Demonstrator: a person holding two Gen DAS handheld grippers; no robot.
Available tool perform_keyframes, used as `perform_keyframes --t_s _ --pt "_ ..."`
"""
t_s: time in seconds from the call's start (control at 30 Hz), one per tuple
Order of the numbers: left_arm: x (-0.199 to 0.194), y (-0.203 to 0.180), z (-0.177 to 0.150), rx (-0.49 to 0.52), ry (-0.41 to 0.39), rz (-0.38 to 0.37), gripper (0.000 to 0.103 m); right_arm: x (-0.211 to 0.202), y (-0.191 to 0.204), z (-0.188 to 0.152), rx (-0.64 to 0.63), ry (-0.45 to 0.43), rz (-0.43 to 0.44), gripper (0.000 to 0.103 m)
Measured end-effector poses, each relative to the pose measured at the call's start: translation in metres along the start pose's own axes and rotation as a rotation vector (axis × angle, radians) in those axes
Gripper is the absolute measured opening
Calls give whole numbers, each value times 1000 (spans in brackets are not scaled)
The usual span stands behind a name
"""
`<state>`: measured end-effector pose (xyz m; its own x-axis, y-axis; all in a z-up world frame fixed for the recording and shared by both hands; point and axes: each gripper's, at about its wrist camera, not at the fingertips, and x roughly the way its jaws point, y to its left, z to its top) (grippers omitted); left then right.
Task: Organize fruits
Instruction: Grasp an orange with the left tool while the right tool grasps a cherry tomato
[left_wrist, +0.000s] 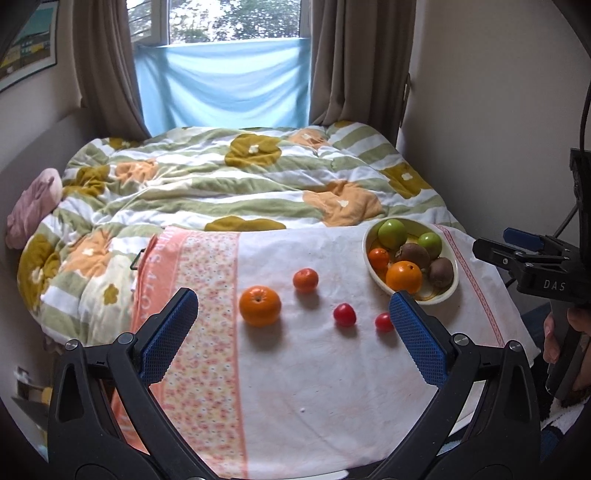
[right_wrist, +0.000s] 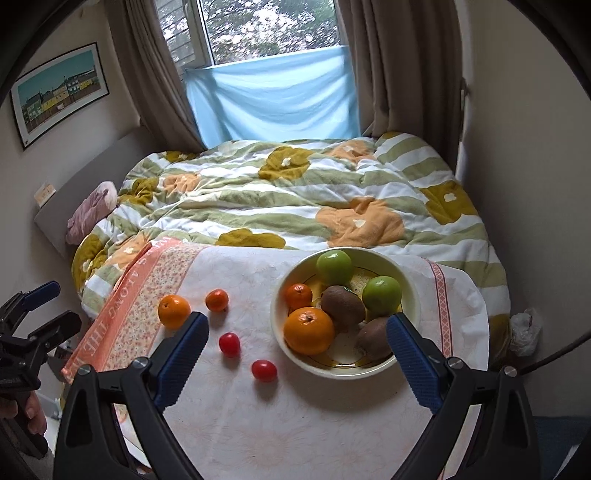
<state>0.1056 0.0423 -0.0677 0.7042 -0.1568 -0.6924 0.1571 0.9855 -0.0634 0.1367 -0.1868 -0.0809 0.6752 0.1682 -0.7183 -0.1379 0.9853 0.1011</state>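
A cream bowl on the white cloth holds two green apples, two kiwis, a large orange and a small mandarin. Loose on the cloth lie an orange, a mandarin and two cherry tomatoes. My left gripper is open above the cloth, the loose fruit lying ahead between its fingers. My right gripper is open in front of the bowl, holding nothing. The same bowl sits at the right of the left wrist view.
The cloth-covered table stands against a bed with a flowered quilt. A pink towel border runs along the cloth's left side. A person's hand holds the right gripper's handle. A window, curtains and walls lie beyond.
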Motion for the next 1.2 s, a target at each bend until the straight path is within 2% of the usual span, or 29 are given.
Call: perform_keyframes --t_s 0.1,0.23,0.53,0.9,1.2 --pt "1 18 2 27 5 -31 103 -5 22 -4 4 -21 -50 96" --pt "8 40 1 70 27 -76 103 -3 47 -12 42 -27 -75 96" --pt "38 74 -4 177 76 -208 103 22 93 -32 126 15 -158 96" --pt "105 87 -14 254 179 -319 103 79 122 -55 170 100 -183 96" --pt "164 73 -28 318 245 -375 103 127 117 -72 202 139 -201 94"
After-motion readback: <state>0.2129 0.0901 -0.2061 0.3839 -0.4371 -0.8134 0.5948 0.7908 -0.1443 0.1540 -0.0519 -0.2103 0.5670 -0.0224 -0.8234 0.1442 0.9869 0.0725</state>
